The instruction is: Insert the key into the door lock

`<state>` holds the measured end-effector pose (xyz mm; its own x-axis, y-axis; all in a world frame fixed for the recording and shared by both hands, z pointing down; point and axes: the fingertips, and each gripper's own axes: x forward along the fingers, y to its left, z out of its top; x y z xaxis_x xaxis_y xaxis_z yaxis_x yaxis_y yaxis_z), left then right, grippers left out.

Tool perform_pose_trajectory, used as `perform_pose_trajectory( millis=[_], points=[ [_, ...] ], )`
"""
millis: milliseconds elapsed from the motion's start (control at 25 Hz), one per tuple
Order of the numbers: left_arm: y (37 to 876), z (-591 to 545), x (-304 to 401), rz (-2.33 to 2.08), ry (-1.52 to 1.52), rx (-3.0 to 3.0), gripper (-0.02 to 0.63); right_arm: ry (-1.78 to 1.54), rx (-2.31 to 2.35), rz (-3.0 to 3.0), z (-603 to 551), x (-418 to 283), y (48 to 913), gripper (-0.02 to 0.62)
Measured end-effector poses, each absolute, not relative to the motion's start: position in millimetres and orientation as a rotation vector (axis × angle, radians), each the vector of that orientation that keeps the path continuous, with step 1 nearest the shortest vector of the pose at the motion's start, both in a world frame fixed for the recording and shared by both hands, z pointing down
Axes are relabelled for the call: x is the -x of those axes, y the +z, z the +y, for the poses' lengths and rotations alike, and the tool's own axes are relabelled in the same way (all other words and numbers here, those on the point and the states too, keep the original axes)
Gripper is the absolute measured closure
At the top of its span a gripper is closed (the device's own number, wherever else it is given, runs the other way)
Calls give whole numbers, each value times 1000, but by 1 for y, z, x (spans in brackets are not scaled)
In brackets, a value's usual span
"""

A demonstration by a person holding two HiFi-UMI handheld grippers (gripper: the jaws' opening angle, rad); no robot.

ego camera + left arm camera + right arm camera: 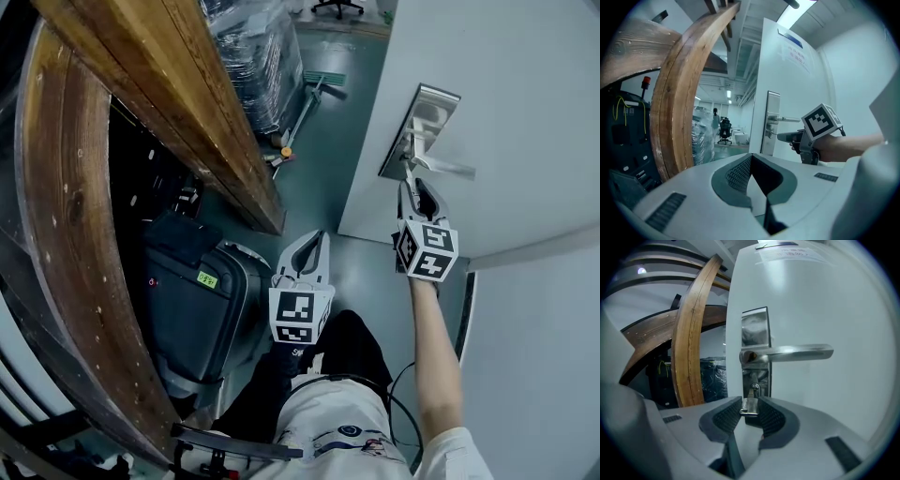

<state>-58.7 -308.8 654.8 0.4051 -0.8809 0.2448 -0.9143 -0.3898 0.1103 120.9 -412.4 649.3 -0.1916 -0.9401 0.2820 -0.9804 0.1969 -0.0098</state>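
Observation:
The white door (pixel 506 112) carries a steel lock plate (pixel 754 348) with a lever handle (pixel 797 352). My right gripper (pixel 750 412) is shut on a small metal key (pixel 750 406), pinched flat between the ribbed pads. The key's far end lies at the keyhole (pixel 753 390) just under the handle; whether it is inside is not visible. In the head view the right gripper (pixel 420 192) points up at the plate (pixel 417 131). My left gripper (pixel 314 246) hangs lower left, away from the door, shut with nothing in it (pixel 750 161).
A big curved wooden structure (pixel 84 234) fills the left side. A black suitcase (pixel 192 300) stands on the floor beside my legs. A mop (pixel 314 94) and a plastic-wrapped pallet (pixel 253 47) lie farther down the passage beyond the door's edge.

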Motion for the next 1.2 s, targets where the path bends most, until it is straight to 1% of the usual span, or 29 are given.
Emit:
perform_pose_trajectory(
  millis=[680, 1040, 1200],
  points=[
    [657, -308, 51, -1577, 237, -2439, 601, 299, -1843, -2263, -422, -129, 649, 477],
    [657, -312, 57, -1589, 243, -2424, 601, 433, -2022, -2173, -425, -125, 652, 477],
    [659, -315, 61, -1593, 245, -2412, 601, 401, -2066, -2119, -428, -121, 651, 477]
  ],
)
